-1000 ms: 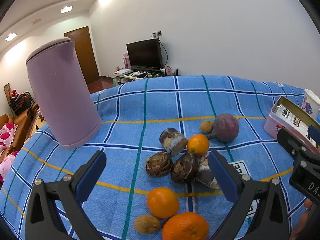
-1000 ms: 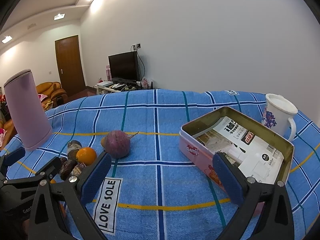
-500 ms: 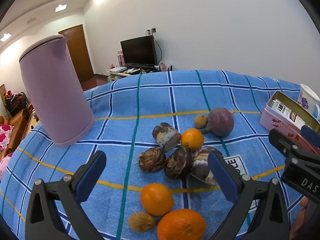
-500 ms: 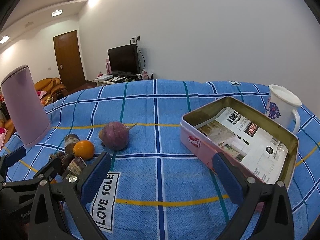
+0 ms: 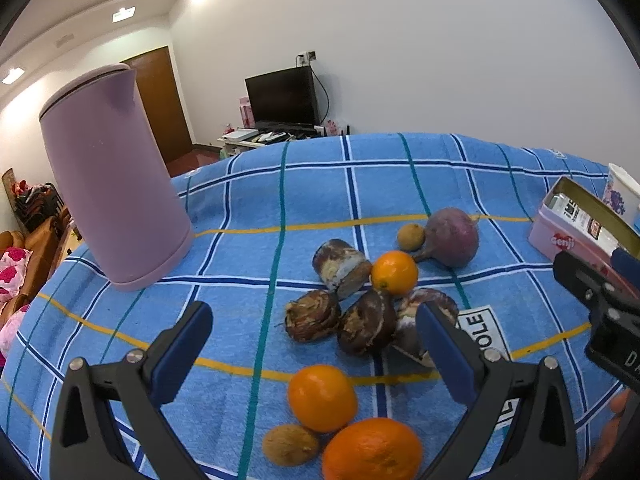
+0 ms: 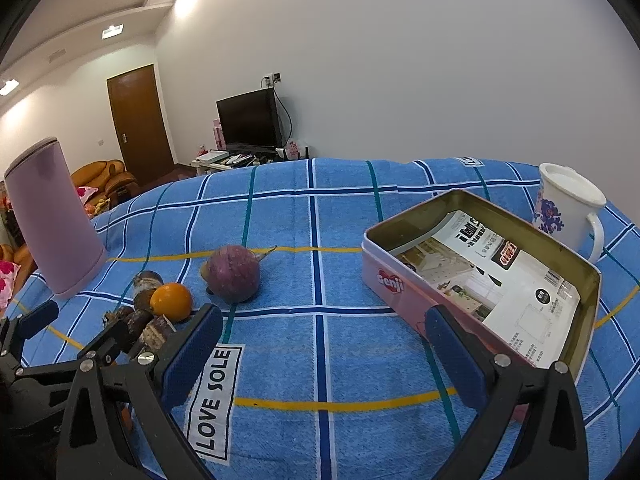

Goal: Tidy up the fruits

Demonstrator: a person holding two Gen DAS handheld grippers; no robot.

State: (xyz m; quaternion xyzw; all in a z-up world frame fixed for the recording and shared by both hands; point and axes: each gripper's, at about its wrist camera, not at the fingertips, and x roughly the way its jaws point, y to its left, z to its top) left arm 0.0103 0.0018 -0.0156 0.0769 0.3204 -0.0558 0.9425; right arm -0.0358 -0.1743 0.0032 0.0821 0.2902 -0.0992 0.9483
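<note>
On the blue checked cloth lie three oranges [image 5: 322,397] [image 5: 372,449] [image 5: 394,272], several dark brown taro-like tubers [image 5: 365,327], two small brown fruits [image 5: 290,445] [image 5: 410,237] and a purple beet [image 5: 452,237]. My left gripper [image 5: 316,356] is open and empty, just above the near oranges. My right gripper [image 6: 324,354] is open and empty, between the beet [image 6: 234,274] and an open pink tin [image 6: 400,280] lined with paper. The far orange [image 6: 171,302] also shows in the right wrist view.
A tall lilac kettle [image 5: 112,208] stands at the left of the cloth. A white flowered mug [image 6: 568,210] stands behind the tin. The right gripper's body [image 5: 600,312] shows at the right edge of the left wrist view. A "LOVE SOLE" label [image 6: 214,400] lies on the cloth.
Both grippers have moved slightly forward and lower over the table; the fruit pile and the tin look a little nearer. Both stay open. Nothing on the cloth has moved.
</note>
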